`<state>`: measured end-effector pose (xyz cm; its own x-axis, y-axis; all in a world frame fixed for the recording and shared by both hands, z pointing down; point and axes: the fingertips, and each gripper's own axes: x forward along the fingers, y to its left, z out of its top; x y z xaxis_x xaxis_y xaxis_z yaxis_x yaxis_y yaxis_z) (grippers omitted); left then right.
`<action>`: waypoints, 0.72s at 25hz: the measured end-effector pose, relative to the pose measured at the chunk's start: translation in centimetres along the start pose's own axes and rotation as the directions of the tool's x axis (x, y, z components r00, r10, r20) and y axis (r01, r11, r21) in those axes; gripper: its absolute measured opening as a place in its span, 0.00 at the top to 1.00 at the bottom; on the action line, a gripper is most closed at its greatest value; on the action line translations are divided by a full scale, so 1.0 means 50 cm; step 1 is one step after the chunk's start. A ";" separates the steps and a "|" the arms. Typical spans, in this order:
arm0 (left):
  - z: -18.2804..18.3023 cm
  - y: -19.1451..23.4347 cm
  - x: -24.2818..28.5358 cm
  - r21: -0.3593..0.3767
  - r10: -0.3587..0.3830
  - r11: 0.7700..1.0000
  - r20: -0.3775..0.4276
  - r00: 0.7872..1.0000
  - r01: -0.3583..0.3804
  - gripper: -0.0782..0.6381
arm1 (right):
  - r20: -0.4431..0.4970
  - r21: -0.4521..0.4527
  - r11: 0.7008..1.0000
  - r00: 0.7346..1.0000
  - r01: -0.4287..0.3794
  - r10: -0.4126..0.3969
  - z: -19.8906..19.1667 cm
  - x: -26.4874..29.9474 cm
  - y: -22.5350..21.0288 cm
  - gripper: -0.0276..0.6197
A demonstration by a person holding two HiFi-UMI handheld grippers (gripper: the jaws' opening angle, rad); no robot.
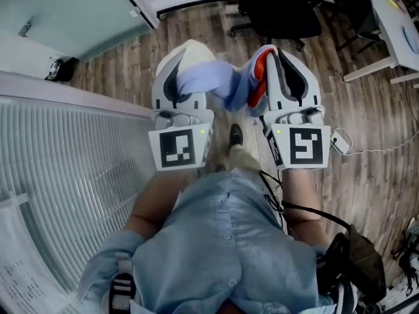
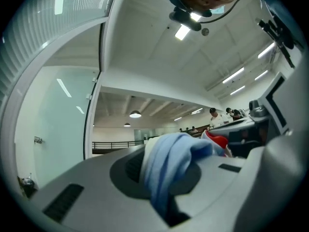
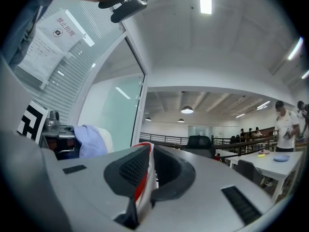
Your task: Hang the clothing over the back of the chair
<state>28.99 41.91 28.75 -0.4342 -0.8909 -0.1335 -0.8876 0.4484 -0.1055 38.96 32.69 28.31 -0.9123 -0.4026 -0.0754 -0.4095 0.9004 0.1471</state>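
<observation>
I hold a light blue garment (image 1: pixel 221 82) with red and white parts stretched between both grippers, above the wooden floor. My left gripper (image 1: pixel 188 59) is shut on its blue and white end (image 2: pixel 166 170). My right gripper (image 1: pixel 270 63) is shut on its red and white edge (image 3: pixel 143 180). Both point roughly level and forward. A black office chair (image 1: pixel 275 8) stands ahead at the top of the head view. In the right gripper view a dark chair (image 3: pixel 199 141) shows far off, though I cannot tell whether it is the same one. In that view the left gripper's blue cloth (image 3: pixel 91 140) shows at the left.
A glass wall with blinds (image 1: pixel 59 156) runs along the left. A white desk (image 1: pixel 393 25) stands at the upper right. A white plug block and cable (image 1: pixel 342 142) lie on the floor to the right. People stand by tables (image 3: pixel 285 124) far off.
</observation>
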 end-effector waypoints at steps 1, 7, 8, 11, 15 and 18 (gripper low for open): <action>-0.003 0.004 0.027 0.005 0.009 1.000 0.000 1.000 -0.009 0.85 | 0.004 0.002 1.000 1.000 -0.006 0.006 -0.003 0.022 -0.014 0.91; 0.012 0.024 0.191 0.072 0.040 0.997 0.029 0.999 -0.042 0.85 | 0.029 0.016 0.996 0.996 -0.089 0.089 0.006 0.175 -0.077 0.91; 0.015 0.029 0.211 0.079 0.044 0.996 0.035 0.998 -0.047 0.85 | 0.033 0.011 0.995 0.994 -0.103 0.103 0.010 0.197 -0.082 0.91; 0.012 0.045 0.248 0.074 0.059 0.995 0.041 0.997 -0.062 0.85 | 0.042 0.006 0.992 0.992 -0.123 0.122 0.007 0.247 -0.093 0.91; -0.002 0.094 0.310 0.072 0.074 0.994 0.041 0.996 -0.077 0.85 | 0.044 0.002 0.992 0.991 -0.128 0.128 -0.003 0.339 -0.109 0.91; -0.032 0.144 0.365 0.046 0.085 0.995 0.034 0.996 -0.087 0.85 | 0.029 -0.004 0.992 0.991 -0.128 0.128 -0.023 0.419 -0.111 0.91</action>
<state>14.44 28.75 27.11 -0.5030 -0.8463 -0.1753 -0.8385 0.5270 -0.1386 22.10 19.05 27.04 -0.9565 -0.2792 -0.0845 -0.2896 0.9437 0.1597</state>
